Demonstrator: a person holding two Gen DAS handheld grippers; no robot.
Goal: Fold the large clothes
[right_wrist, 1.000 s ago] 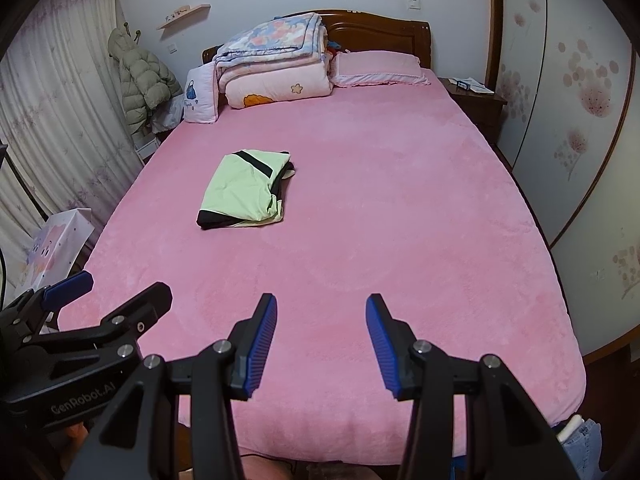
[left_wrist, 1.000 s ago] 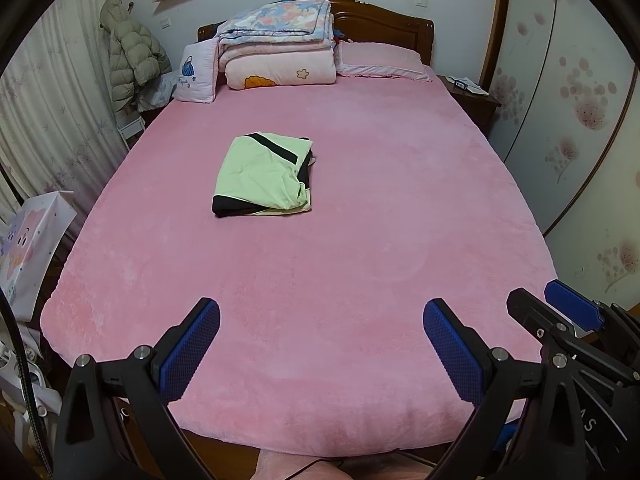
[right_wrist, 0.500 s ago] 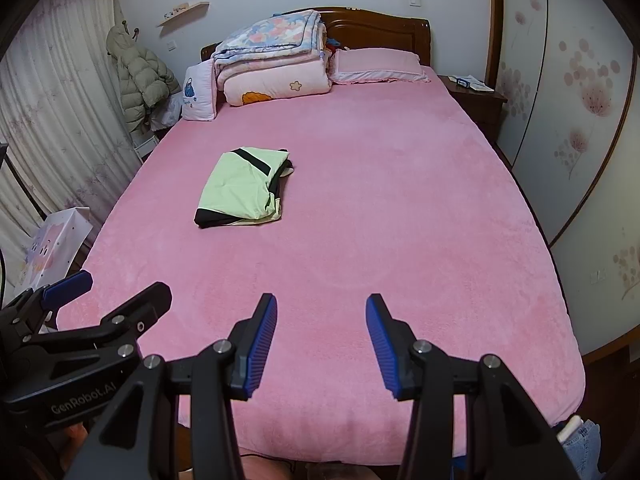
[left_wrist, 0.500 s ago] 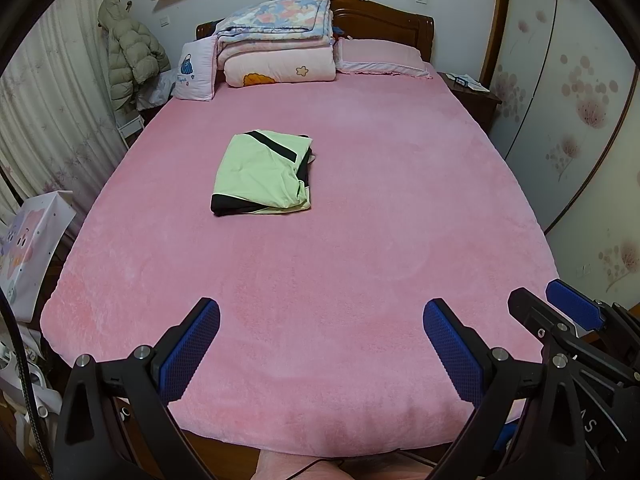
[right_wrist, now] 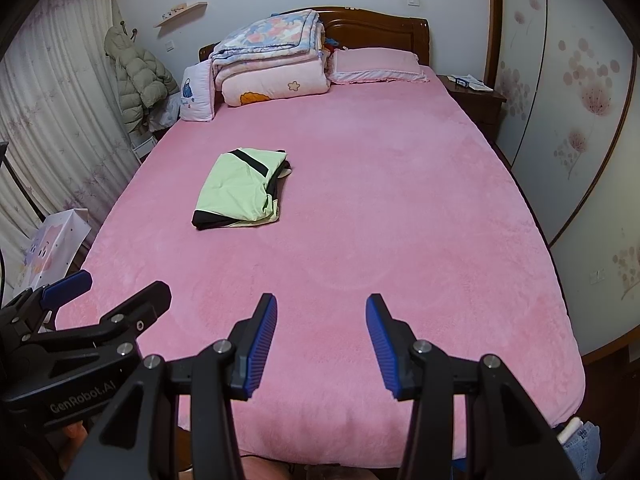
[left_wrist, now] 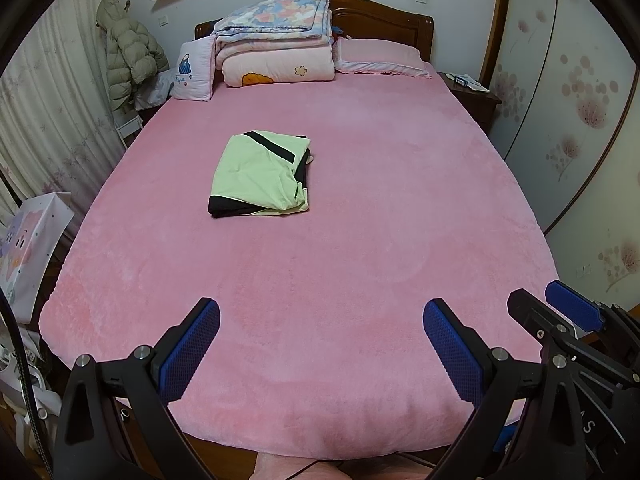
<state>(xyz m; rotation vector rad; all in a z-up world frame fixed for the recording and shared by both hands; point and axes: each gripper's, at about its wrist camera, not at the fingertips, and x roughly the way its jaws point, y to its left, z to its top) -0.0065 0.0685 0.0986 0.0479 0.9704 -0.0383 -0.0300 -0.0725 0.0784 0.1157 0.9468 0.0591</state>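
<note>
Both tongs parked over near edge of bed (left_wrist: 360, 280), pointing down-fwd across the pink cover. Neither touches anything.

L gripper (left_wrist: 320, 344): jaws wide apart, nothing betw. pads, only bare cover beyond them. R gripper (right_wrist: 322, 344): jaws apart, narrower gap than L, also empty. Each tong shows at the edge of the other's view, so the two sit side by side, close.

Garment (left_wrist: 262, 176) (light green w/ black trim): lies well ahead of both tongs, toward the middle of the bed, up-left of the L jaws and further left of the R jaws. Already a compact rectangle, several layers stacked, edges roughly square; right side a bit bunched, black layer peeking out there.

Step, as I judge it: fold looks finished or nearly so; tongs are off the cloth, i.e. a pause after release, or pre-reach for a tidy-up. Can't tell which.

Next move, if any, calls for:
- long reach fwd + left for both tongs, garment is far from the jaws
- low approach so a pad slides under the stack, not just the top layer
- pinch on the bunched right edge to square it, w/o dragging the pile over the plush cover

Quilts (left_wrist: 276, 44) + pillow (left_wrist: 380, 54) at the headboard, far beyond, not in the way.
</note>
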